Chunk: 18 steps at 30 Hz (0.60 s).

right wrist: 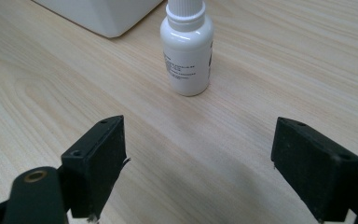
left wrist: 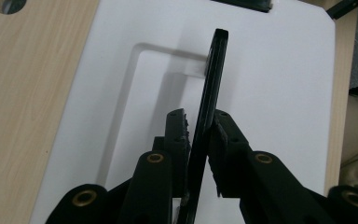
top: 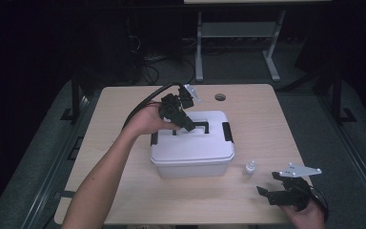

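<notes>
- Handle [left wrist: 210, 88] of the white box [top: 190, 152]: a black bar raised on edge from the recess in the box's lid, near the lid's far side.
- Left tool [left wrist: 200, 128] reaches over the box from its left and is clenched on the handle, both pads pressed against the bar.
- Box sits at the middle of the desk [top: 124, 191], with black latches at its left and right ends.
- Small white bottle [right wrist: 187, 46] stands upright on the desk just right of the box's front right corner.
- Right tool [right wrist: 198, 165] rests well right of the box, near the bottle, released, jaws spread wide on nothing.
</notes>
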Available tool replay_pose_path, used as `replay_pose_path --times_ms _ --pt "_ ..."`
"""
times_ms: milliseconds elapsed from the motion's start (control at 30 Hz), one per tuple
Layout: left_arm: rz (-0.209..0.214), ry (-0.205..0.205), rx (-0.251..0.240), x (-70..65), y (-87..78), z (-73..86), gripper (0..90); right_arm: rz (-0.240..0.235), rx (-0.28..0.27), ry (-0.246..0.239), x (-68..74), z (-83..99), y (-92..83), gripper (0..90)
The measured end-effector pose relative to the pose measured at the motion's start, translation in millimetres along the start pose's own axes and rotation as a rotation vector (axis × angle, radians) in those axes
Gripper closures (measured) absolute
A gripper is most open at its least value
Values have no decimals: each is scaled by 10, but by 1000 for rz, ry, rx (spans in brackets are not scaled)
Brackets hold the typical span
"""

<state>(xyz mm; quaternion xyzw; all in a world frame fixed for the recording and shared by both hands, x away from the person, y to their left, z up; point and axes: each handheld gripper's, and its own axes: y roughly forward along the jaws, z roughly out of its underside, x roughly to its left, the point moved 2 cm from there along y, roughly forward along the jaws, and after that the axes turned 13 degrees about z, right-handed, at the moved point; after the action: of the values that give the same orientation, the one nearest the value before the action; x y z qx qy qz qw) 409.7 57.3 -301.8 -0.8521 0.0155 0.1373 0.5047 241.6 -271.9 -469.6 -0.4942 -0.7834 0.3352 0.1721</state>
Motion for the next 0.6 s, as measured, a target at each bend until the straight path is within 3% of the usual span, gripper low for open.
replay_pose_path --times_ms 200,600 --pt "29 21 11 3 -1 -4 802 0 -1 1 -4 3 -4 172" --pt "34 59 35 -4 -12 -19 822 -9 4 8 7 9 9 172"
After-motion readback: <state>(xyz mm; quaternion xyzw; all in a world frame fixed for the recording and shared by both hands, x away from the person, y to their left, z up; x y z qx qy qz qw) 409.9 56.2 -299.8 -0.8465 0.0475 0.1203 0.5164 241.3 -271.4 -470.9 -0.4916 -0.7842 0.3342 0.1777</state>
